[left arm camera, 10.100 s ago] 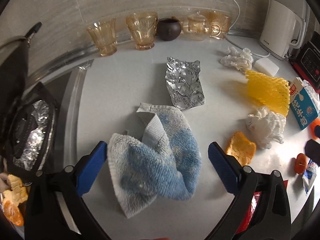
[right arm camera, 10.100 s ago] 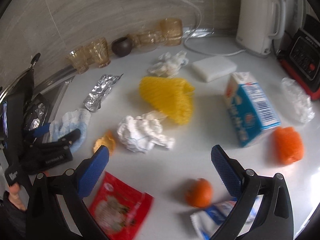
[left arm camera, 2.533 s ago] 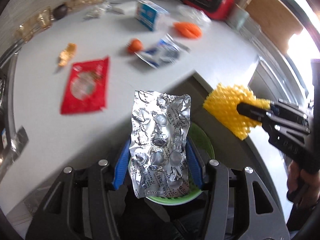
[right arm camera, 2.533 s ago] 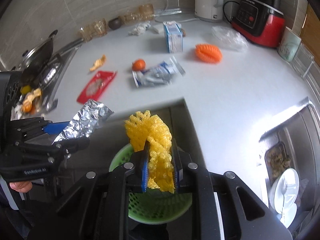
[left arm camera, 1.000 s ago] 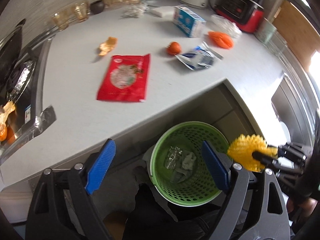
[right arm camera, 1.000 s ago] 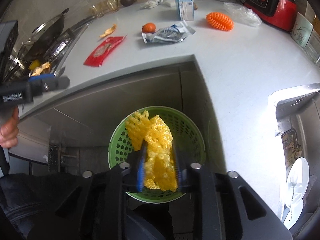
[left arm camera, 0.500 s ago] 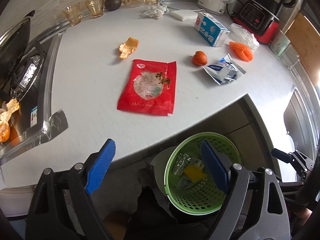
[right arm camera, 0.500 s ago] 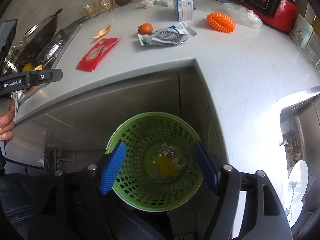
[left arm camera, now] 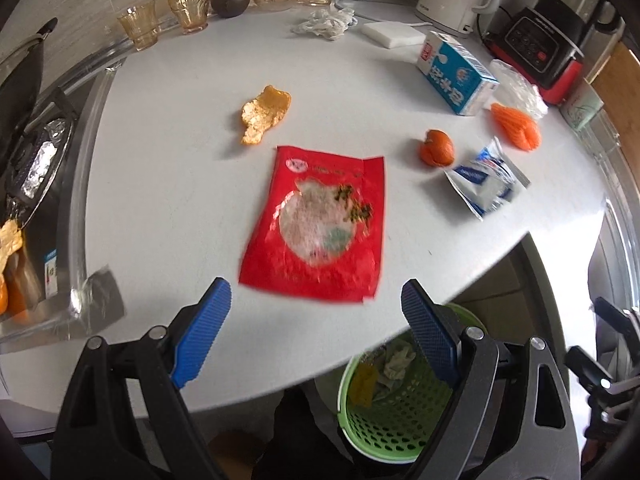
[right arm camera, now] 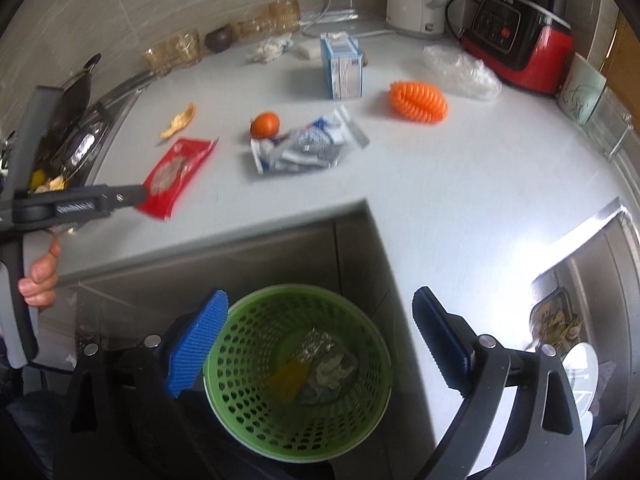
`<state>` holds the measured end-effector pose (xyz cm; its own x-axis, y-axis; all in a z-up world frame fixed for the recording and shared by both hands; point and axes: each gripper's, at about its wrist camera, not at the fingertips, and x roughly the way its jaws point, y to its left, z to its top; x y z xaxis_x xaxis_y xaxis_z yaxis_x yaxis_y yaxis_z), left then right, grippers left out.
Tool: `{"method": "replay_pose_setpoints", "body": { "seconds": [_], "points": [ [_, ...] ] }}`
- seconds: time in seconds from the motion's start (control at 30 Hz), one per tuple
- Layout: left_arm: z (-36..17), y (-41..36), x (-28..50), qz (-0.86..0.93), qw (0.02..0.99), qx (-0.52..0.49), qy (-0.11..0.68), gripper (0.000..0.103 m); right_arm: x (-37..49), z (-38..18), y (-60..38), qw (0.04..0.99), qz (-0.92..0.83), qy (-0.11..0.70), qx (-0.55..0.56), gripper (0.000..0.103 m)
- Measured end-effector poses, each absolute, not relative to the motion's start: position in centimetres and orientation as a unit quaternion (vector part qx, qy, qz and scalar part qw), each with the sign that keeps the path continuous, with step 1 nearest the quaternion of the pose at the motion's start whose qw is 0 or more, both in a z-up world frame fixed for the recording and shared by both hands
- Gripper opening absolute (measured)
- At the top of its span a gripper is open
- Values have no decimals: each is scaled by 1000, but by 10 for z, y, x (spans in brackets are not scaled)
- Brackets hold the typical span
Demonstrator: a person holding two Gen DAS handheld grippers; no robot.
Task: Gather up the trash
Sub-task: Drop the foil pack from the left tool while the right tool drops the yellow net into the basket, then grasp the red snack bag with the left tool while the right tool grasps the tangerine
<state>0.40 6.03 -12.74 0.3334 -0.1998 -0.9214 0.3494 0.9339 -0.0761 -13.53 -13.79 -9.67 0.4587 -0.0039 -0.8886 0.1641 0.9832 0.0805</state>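
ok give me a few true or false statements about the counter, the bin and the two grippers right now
1. The green basket holds a foil piece. True.
2. The right gripper grips yellow netting. False: its jaws have just been opening and nothing is between them.
3. The red packet lies flat on the counter. True.
4. The milk carton is in the basket. False: it stands on the counter.
5. The left gripper is open. True.

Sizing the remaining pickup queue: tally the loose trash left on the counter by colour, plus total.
Red: 1, snack wrapper
Orange: 3, peel scrap, peel ball, foam net
White: 1, crumpled tissue
Blue and white: 2, milk carton, torn pouch
Clear: 1, plastic bag
Total: 8
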Motion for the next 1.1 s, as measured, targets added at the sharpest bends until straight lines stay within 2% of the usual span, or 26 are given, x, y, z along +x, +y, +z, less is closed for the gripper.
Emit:
{"method": "replay_pose_setpoints", "body": {
  "seconds": [0.47, 0.7, 0.83, 1.0, 1.07, 1.1],
  "points": [
    [-164, 39, 55, -167, 792, 74, 583, 83, -81, -91, -134, 854, -68, 508, 94, 97],
    [-166, 31, 63, -175, 792, 85, 579, 84, -53, -93, -133, 853, -70, 510, 90, 97],
    [-165, 20, 63, -180, 798, 108, 566, 65, -41, -93, -132, 854, -69, 509, 88, 97],
    [-162, 19, 62, -184, 800, 110, 560, 51, -25, -94, -129, 855, -62, 509, 82, 97],
    [-160, 24, 63, -188, 801, 99, 560, 41, -17, -96, -126, 854, -57, 511, 80, 97],
    [-160, 27, 64, -192, 800, 90, 562, 38, -11, -96, -124, 855, -53, 510, 77, 97]
  ]
}}
